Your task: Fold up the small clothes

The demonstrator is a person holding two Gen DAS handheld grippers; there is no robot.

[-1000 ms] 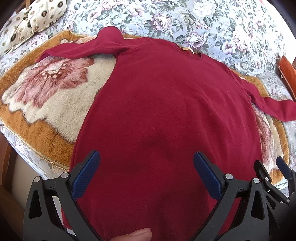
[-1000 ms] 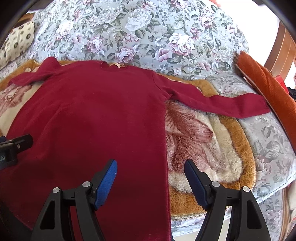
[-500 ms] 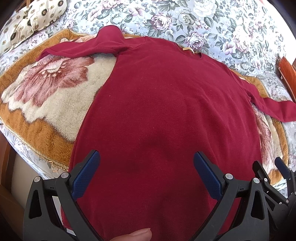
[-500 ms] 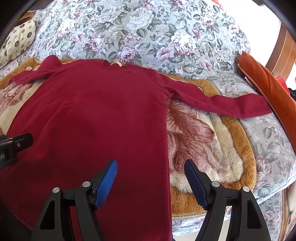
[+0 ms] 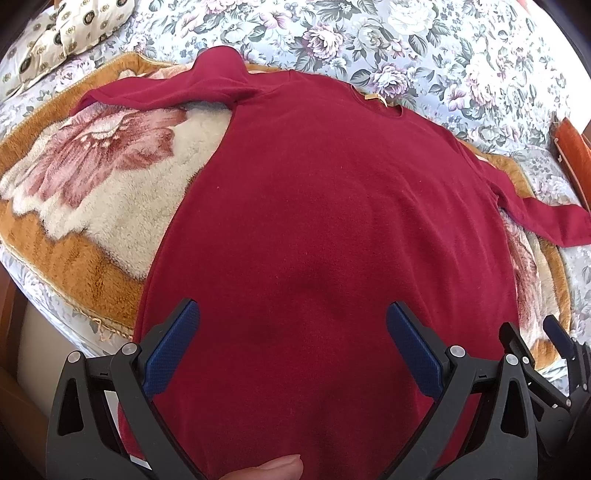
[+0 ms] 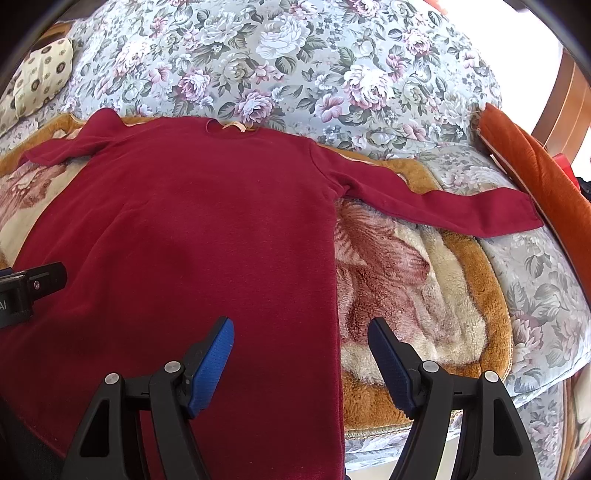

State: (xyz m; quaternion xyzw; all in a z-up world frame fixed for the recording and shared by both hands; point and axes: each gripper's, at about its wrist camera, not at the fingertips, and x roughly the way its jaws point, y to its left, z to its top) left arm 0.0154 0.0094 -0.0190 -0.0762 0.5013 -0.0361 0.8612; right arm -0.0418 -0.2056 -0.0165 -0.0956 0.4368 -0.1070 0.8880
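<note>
A dark red long-sleeved garment (image 5: 325,206) lies flat on a plush floral blanket (image 5: 96,206), neckline away from me, hem hanging over the near edge. Its left sleeve (image 5: 162,90) is bent across the blanket. Its right sleeve (image 6: 443,206) stretches straight out to the right. My left gripper (image 5: 291,332) is open and empty, above the lower body of the garment. My right gripper (image 6: 301,339) is open and empty, straddling the garment's right side edge; it also shows in the left wrist view (image 5: 532,339). The garment shows in the right wrist view (image 6: 207,236).
The blanket lies on a floral-covered sofa (image 6: 295,62). A patterned cream cushion (image 5: 74,29) sits at the far left. An orange velvet cushion (image 6: 535,170) and wooden frame stand at the right. My thumb tip (image 5: 269,470) shows at the bottom.
Both grippers have drifted slightly, so the garment sits a little lower in both views. Both stay open; the garment has not moved.
</note>
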